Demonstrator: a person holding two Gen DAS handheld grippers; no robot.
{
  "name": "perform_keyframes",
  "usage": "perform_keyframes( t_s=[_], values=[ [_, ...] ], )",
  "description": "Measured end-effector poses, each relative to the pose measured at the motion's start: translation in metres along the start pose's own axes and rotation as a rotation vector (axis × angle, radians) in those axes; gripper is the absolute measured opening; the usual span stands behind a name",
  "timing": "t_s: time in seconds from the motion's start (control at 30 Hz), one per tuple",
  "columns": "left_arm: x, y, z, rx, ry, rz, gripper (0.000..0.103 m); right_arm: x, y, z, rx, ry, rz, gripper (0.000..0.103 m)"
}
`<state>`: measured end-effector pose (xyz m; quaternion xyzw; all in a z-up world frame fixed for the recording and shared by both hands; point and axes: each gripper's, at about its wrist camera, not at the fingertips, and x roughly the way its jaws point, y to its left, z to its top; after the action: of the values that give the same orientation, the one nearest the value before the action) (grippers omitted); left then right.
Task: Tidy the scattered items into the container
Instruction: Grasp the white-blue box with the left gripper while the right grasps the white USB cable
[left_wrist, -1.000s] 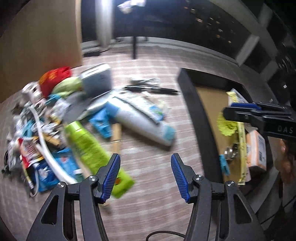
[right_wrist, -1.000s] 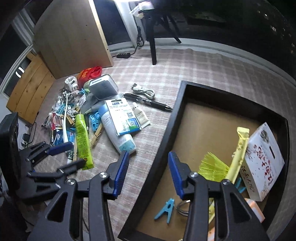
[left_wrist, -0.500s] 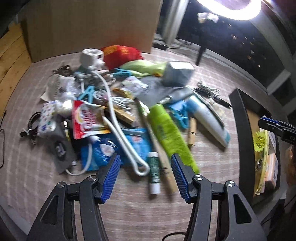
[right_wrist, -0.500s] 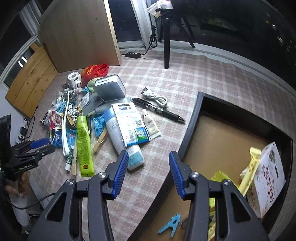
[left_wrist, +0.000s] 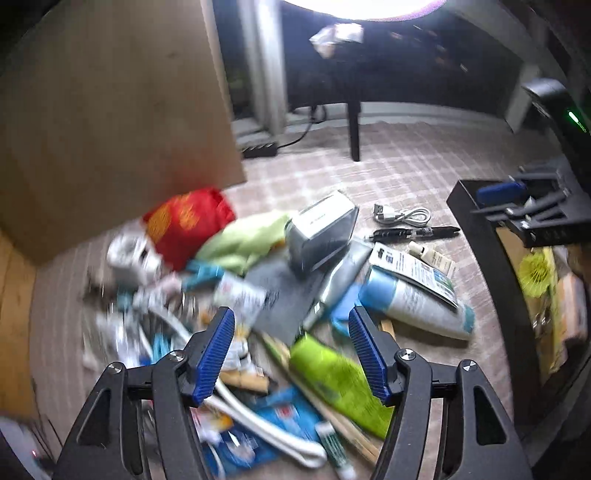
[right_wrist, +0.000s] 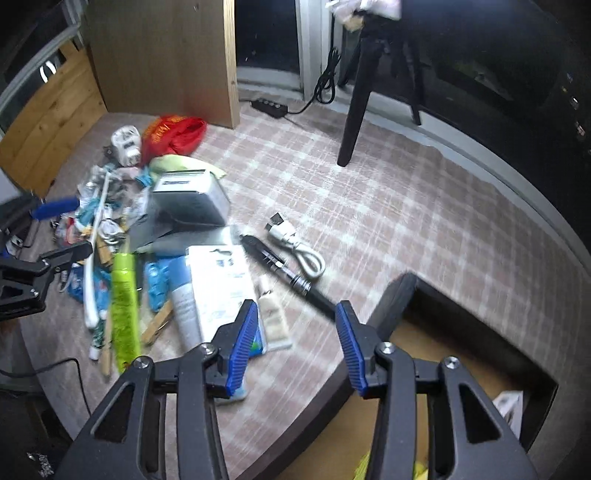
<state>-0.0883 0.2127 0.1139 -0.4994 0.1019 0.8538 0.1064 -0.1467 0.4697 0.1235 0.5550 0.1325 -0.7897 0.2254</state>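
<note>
Change: both grippers are swinging away from the container (right_wrist: 391, 299) and back over the scattered pile, where a second ago the right one was hanging above the box floor and the left sat near its rim.
Meaning: a drop-off looks finished, and both hands are now hunting for the next pick; most of the clutter is still lying out on the checked cloth (right_wrist: 369, 206).
Left gripper (left_wrist: 291, 350): jaws are opening wide and nothing is sitting between the blue pads; it is hovering over the near part of the heap, above the green tube (left_wrist: 340, 373) and the white hanger (left_wrist: 258, 421), touching neither as far as the blur lets me judge.
Right gripper (right_wrist: 295, 345): jaws are closing in a little, yet gripping nothing; bare cloth is showing in the gap, with the small cream tube (right_wrist: 271, 314) just to the left and the black pen (right_wrist: 284, 273) just beyond.
Container: it is sitting at the right of the scene, its dark corner just beside the right gripper, with a yellow comb (left_wrist: 533, 273) and a few packets already lying inside.
Pile: silver box (right_wrist: 188, 197), red pouch (right_wrist: 173, 134) and white cable (right_wrist: 295, 249) are waiting further out.
</note>
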Motion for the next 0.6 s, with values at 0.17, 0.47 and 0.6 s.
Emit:
perform_keyframes(
  t_s=[0.17,0.47,0.6],
  values=[
    [0.029,0.004,0.026,0.098,0.023,-0.002,0.062,0.035,-0.004,0.027,-0.032,0.062,0.02,0.036],
    [0.072,0.007,0.039,0.195,0.046,-0.019,0.062,0.077,-0.002,0.052,-0.098,0.15,0.067,0.033],
    [0.081,0.003,0.043,0.228,0.021,-0.028,0.063,0.088,0.0,0.053,-0.117,0.175,0.078,0.033]
  ],
)
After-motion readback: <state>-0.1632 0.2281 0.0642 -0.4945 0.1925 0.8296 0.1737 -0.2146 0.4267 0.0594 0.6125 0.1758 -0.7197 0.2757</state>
